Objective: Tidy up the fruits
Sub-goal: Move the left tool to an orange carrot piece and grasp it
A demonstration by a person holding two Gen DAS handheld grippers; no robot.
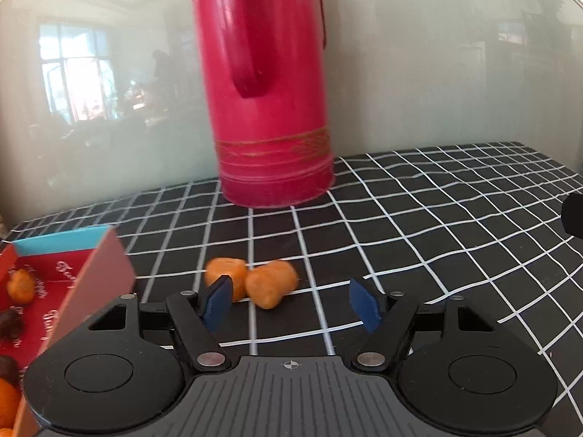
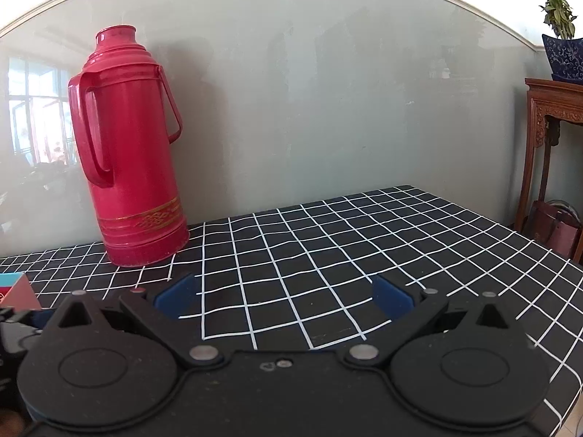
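Two small orange fruits lie side by side on the black checked tablecloth (image 1: 400, 218): the left fruit (image 1: 233, 273) and the right fruit (image 1: 271, 286). My left gripper (image 1: 291, 284) hovers low just in front of them, open. Its left blue pad (image 1: 218, 302) partly covers the left fruit, and neither pad presses on anything. A red box (image 1: 54, 284) at the left edge holds another orange fruit (image 1: 21, 286) and dark fruits (image 1: 11, 324). My right gripper (image 2: 282, 287) stands open over bare cloth with nothing between its fingers. A corner of the box (image 2: 16, 287) shows at its left.
A tall red thermos flask (image 1: 266, 109) (image 2: 135, 153) stands at the back against the glossy wall. The table's right edge falls away beside a carved wooden stand (image 2: 546, 145) bearing a blue plant pot (image 2: 563, 58).
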